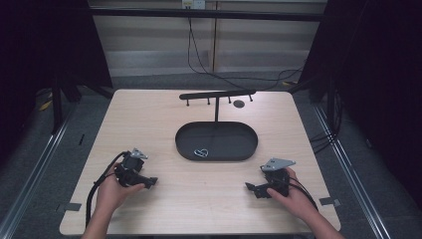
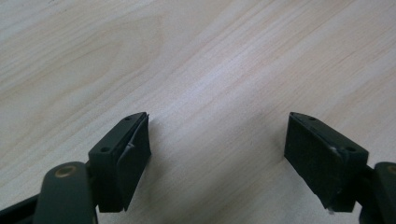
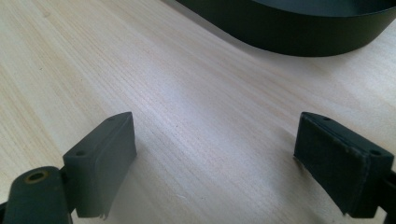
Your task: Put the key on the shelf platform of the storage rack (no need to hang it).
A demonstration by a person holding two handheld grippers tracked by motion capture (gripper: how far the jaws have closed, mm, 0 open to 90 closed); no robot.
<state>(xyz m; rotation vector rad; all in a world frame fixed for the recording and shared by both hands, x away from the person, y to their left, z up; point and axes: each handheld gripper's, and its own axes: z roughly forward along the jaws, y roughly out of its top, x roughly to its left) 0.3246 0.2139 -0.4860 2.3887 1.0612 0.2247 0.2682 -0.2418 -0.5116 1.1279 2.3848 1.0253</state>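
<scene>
Claws both spread — left claw lower left, right claw lower right, resting on the worktop. Small heart-shaped trinket lies in the tray at centre — approach low, pinch gently.

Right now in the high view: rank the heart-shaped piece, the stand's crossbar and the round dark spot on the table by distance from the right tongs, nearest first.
1. heart-shaped piece: in the oval tray, up and left of the right tongs.
2. round dark spot: on the tabletop behind the tray.
3. crossbar: at the far edge, left of the spot. The last two are close.
</scene>
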